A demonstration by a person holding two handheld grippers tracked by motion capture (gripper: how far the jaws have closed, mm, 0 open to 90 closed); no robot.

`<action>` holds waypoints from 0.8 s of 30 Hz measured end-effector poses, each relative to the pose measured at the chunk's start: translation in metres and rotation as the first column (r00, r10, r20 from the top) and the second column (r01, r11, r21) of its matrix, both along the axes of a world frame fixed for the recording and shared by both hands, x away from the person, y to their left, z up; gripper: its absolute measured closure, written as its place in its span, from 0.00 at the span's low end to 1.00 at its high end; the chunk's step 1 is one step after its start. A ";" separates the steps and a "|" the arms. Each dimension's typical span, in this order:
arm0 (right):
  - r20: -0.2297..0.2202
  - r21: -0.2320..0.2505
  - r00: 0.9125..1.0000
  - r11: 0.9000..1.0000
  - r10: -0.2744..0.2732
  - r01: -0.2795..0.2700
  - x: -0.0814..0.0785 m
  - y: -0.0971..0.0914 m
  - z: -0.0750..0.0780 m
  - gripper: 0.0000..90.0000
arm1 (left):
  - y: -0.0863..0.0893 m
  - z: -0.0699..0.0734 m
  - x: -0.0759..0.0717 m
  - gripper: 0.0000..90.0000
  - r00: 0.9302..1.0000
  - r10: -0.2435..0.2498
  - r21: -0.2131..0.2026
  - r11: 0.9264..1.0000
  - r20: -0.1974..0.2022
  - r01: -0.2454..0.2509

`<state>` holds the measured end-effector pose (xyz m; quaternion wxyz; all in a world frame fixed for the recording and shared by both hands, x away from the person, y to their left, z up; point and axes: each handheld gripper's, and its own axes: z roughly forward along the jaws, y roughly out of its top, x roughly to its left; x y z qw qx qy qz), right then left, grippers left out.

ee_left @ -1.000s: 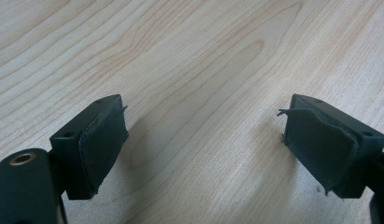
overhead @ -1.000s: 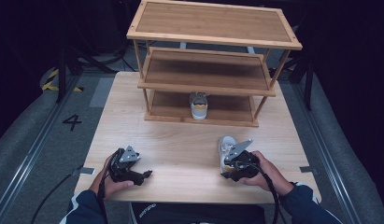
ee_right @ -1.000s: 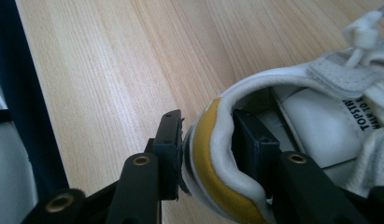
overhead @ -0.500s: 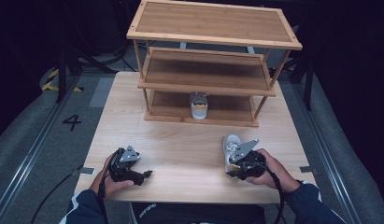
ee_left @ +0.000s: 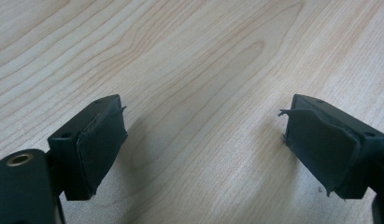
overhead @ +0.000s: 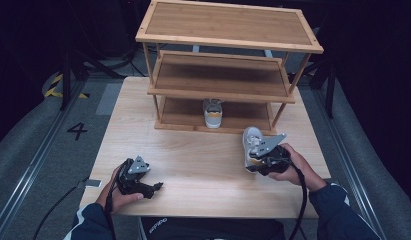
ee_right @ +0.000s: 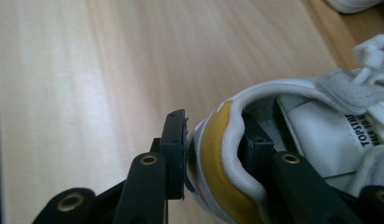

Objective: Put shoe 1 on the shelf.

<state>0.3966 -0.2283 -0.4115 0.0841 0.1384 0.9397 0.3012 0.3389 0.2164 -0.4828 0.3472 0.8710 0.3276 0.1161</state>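
1 sneaker (overhead: 213,113) on rack (overhead: 228,40) bottom shelf; right tool (ee_right: 213,154) clamping another sneaker's (ee_right: 320,135) heel.

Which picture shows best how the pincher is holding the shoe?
The right gripper view: the right gripper's jaws pinch the shoe's yellow-and-white heel, one outside, one inside. The high view shows the shoe from above, partly under the gripper. The left gripper view faces table.

White sneaker (ee_right: 316,135) (yellow heel patch) on pale wood-grain table (overhead: 203,165).
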 end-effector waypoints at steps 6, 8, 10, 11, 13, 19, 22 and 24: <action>0.059 -0.026 0.998 1.000 -0.009 0.011 0.035 0.001 -0.004 0.76 | 0.000 0.000 0.001 0.14 1.000 -0.002 -0.002 1.000 -0.002 0.002; 0.069 -0.024 0.998 1.000 0.002 0.000 0.040 0.002 -0.004 0.76 | 0.000 0.000 0.001 0.14 1.000 -0.007 0.003 1.000 0.003 0.007; 0.084 -0.029 0.996 0.999 0.030 -0.028 0.055 0.008 -0.005 0.76 | 0.000 0.000 0.001 0.14 1.000 -0.007 0.003 1.000 0.003 0.007; 0.083 -0.027 0.996 0.999 0.033 -0.031 0.060 0.011 -0.005 0.75 | 0.000 0.000 0.001 0.14 1.000 -0.007 0.003 1.000 0.003 0.007; 0.079 -0.021 0.996 0.999 0.034 -0.033 0.064 0.014 -0.005 0.75 | 0.000 0.000 0.001 0.14 1.000 -0.007 0.003 1.000 0.003 0.007; 0.089 -0.025 0.993 0.997 0.077 -0.075 0.088 0.043 -0.007 0.75 | 0.000 0.000 0.001 0.14 1.000 -0.007 0.004 1.000 0.003 0.007; 0.087 -0.036 0.992 0.996 0.089 -0.086 0.090 0.051 -0.009 0.75 | 0.000 0.000 0.001 0.14 1.000 -0.007 0.004 1.000 0.003 0.007; 0.080 -0.046 0.992 0.994 0.098 -0.094 0.089 0.056 -0.013 0.75 | 0.000 0.000 0.001 0.14 1.000 -0.007 0.004 1.000 0.003 0.007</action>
